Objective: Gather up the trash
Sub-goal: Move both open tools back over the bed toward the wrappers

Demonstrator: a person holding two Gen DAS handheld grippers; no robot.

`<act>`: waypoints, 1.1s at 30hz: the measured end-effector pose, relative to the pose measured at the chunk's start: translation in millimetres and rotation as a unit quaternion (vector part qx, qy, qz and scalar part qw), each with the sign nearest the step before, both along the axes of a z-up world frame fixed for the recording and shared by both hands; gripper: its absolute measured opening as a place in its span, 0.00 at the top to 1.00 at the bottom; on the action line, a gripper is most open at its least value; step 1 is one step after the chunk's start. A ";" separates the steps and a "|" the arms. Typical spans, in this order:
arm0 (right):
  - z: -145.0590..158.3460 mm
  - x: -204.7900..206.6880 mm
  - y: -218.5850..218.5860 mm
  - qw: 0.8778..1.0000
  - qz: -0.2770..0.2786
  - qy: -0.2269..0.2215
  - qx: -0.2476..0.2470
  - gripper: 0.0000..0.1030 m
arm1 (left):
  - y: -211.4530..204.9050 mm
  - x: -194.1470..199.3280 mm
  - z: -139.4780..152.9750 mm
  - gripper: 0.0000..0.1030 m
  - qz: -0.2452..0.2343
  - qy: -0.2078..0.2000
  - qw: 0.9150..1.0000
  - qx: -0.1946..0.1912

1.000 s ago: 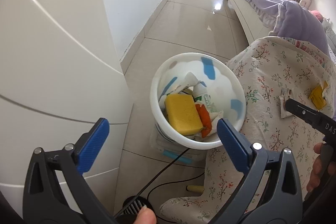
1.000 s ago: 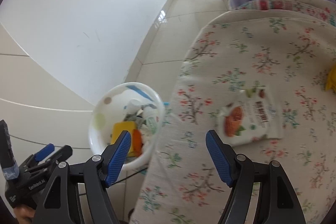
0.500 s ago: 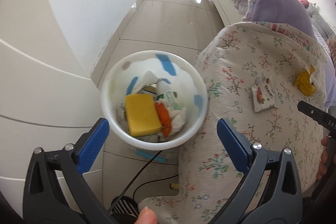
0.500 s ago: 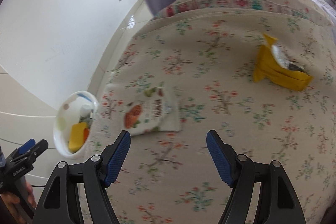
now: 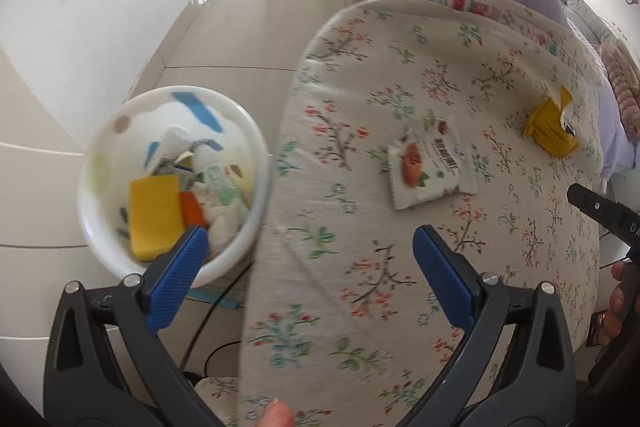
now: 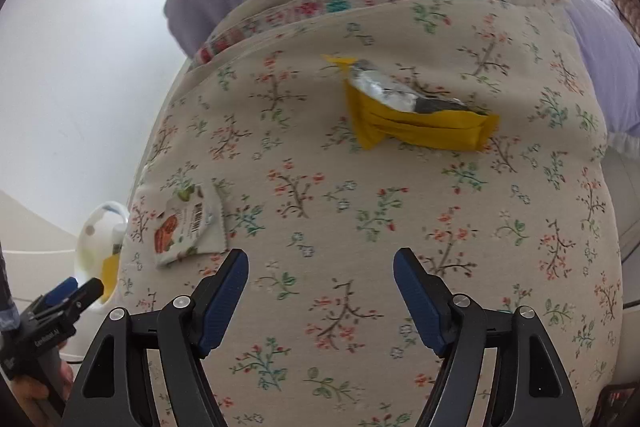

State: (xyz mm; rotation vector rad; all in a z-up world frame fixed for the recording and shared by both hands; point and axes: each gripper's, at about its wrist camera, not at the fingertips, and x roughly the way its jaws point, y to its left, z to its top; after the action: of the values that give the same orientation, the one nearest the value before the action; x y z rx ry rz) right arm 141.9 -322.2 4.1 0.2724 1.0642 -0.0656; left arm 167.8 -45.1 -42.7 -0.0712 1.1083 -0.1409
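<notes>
Trash on the floral-print cloth: a crumpled yellow foil wrapper well ahead and a flat white snack packet near the cloth's left edge. Beside that edge, the white plastic bin is blurred, its contents partly hidden. Left gripper and right gripper hover wide apart, empty, touching nothing.
</notes>
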 end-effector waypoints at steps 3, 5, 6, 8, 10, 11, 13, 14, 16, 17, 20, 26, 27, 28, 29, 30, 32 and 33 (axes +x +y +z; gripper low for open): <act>-2.4 -1.2 -16.0 1.000 -0.017 0.004 0.006 0.26 | -17.4 3.4 -6.2 0.02 -0.014 -0.001 1.000 -0.003; -4.7 -2.1 -26.7 1.000 -0.027 0.008 0.009 0.26 | -26.4 6.5 -8.0 0.08 -0.017 -0.014 1.000 -0.009; -5.8 -2.5 -31.2 0.999 -0.031 0.010 0.009 0.26 | -31.2 8.1 -8.1 0.11 -0.022 -0.022 0.999 -0.016; -8.2 -2.9 -39.0 0.999 -0.036 0.014 0.006 0.26 | -38.8 10.8 -8.1 0.17 -0.031 -0.032 0.999 -0.025; -10.3 -3.1 -47.0 0.999 -0.041 0.017 0.002 0.26 | -47.7 15.0 -11.0 0.23 -0.044 -0.036 0.998 -0.032; -11.5 -3.2 -50.0 0.999 -0.043 0.018 0.002 0.26 | -51.3 16.8 -13.1 0.26 -0.049 -0.035 0.998 -0.034; -13.4 -2.0 -57.8 0.999 -0.050 0.019 -0.001 0.26 | -58.8 20.6 -18.9 0.31 -0.057 -0.028 0.997 -0.035; -13.9 -1.3 -63.0 0.998 -0.054 0.018 -0.002 0.26 | -62.1 22.2 -22.0 0.36 -0.058 -0.025 0.998 -0.031; -14.1 -0.5 -71.4 0.998 -0.064 0.017 -0.003 0.26 | -68.4 26.1 -30.6 0.43 -0.059 -0.010 0.998 -0.021; -13.7 -0.7 -76.2 0.998 -0.069 0.016 -0.001 0.26 | -72.2 24.6 -29.5 0.43 -0.063 -0.023 0.998 -0.009; -14.4 1.3 -90.8 0.996 -0.084 0.011 0.005 0.26 | -88.0 22.5 -29.8 0.56 -0.085 -0.029 0.996 0.029; -9.9 11.0 -107.9 0.995 -0.096 -0.016 -0.015 0.26 | -95.6 24.1 -27.9 0.90 -0.094 -0.032 0.994 0.033; -8.2 12.8 -107.8 0.995 -0.095 -0.021 -0.020 0.26 | -94.2 25.9 -27.6 0.93 -0.090 -0.030 0.995 0.031; -5.8 15.1 -107.7 0.995 -0.092 -0.030 -0.029 0.26 | -92.2 27.4 -27.0 0.94 -0.087 -0.026 0.996 0.022; -3.7 17.2 -106.7 0.995 -0.089 -0.036 -0.036 0.26 | -87.9 31.5 -28.2 0.96 -0.083 -0.022 0.996 0.014; -1.0 19.8 -105.2 0.994 -0.083 -0.046 -0.046 0.26 | -85.5 32.8 -27.8 0.97 -0.078 -0.018 0.997 0.005; 2.8 24.0 -101.4 0.994 -0.073 -0.056 -0.057 0.26 | -80.0 34.8 -26.9 0.98 -0.069 -0.012 0.997 -0.013; 4.4 26.7 -99.3 0.994 -0.066 -0.062 -0.062 0.26 | -78.4 35.2 -25.4 0.98 -0.065 -0.012 0.998 -0.019</act>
State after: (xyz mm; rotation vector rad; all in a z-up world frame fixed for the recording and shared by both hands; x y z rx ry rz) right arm 168.6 -421.4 8.5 0.2312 0.9134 -0.2310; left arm 203.0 -123.5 -68.1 -0.0302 1.0862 -0.2786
